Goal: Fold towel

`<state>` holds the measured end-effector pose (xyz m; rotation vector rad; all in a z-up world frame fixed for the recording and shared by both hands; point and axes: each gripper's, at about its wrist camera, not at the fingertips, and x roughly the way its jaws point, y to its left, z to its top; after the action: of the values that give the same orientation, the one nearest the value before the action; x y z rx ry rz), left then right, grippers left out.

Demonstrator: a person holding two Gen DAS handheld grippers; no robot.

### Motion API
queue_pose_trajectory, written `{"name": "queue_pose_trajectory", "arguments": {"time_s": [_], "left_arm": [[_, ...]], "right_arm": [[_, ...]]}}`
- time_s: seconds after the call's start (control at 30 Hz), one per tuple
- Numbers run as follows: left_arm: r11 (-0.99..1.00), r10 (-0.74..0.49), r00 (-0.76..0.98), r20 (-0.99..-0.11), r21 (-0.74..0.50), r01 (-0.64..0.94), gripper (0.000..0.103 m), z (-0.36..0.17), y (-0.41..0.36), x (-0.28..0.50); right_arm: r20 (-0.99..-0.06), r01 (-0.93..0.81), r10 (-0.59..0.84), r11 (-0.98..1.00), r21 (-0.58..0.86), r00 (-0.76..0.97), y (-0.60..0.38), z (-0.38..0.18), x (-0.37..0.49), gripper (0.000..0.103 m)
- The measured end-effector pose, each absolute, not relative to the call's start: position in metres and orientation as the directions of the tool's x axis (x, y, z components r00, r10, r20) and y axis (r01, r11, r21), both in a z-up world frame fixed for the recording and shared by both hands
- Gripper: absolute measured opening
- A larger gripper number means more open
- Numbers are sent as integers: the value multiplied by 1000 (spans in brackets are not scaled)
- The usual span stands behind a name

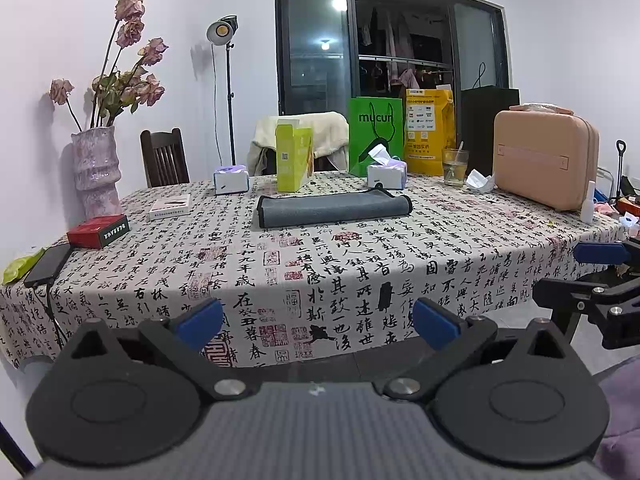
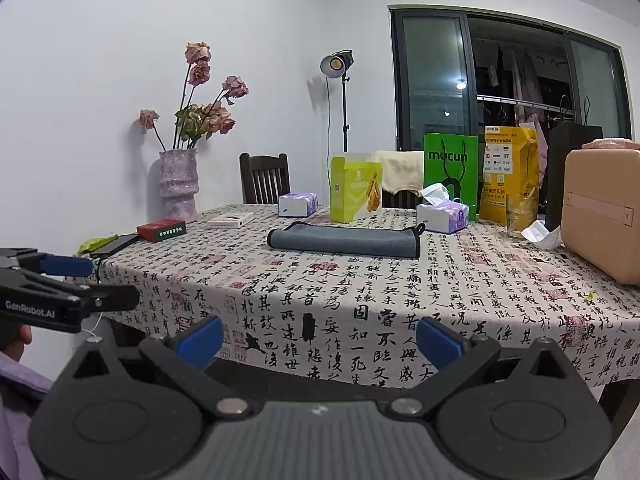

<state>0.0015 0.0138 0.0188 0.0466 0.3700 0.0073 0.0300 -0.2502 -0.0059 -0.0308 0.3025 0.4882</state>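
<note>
A grey towel with dark trim (image 1: 334,209) lies folded into a long flat strip on the calligraphy-print tablecloth (image 1: 320,272), toward the far middle of the table. It also shows in the right wrist view (image 2: 344,240). My left gripper (image 1: 318,322) is open and empty, held off the table's near edge, well short of the towel. My right gripper (image 2: 320,338) is open and empty, also in front of the near edge. Each gripper shows at the side of the other's view: the right gripper (image 1: 600,276) and the left gripper (image 2: 60,280).
Behind the towel stand two tissue boxes (image 1: 231,178) (image 1: 386,172), a lime carton (image 1: 294,158), a green bag (image 1: 376,136), a yellow bag (image 1: 430,132) and a glass (image 1: 455,167). A pink case (image 1: 546,160) sits right. A vase (image 1: 96,170), red box (image 1: 98,231) and phone (image 1: 48,264) sit left.
</note>
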Motion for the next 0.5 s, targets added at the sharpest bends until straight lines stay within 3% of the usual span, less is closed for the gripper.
{"name": "queue_pose_trajectory", "arguments": {"time_s": [0.5], "left_arm": [[999,18,934,-358,50,0,103,21,15,2]], "right_arm": [[-293,-472,462,881,39,837,-249,-7,30,103]]}}
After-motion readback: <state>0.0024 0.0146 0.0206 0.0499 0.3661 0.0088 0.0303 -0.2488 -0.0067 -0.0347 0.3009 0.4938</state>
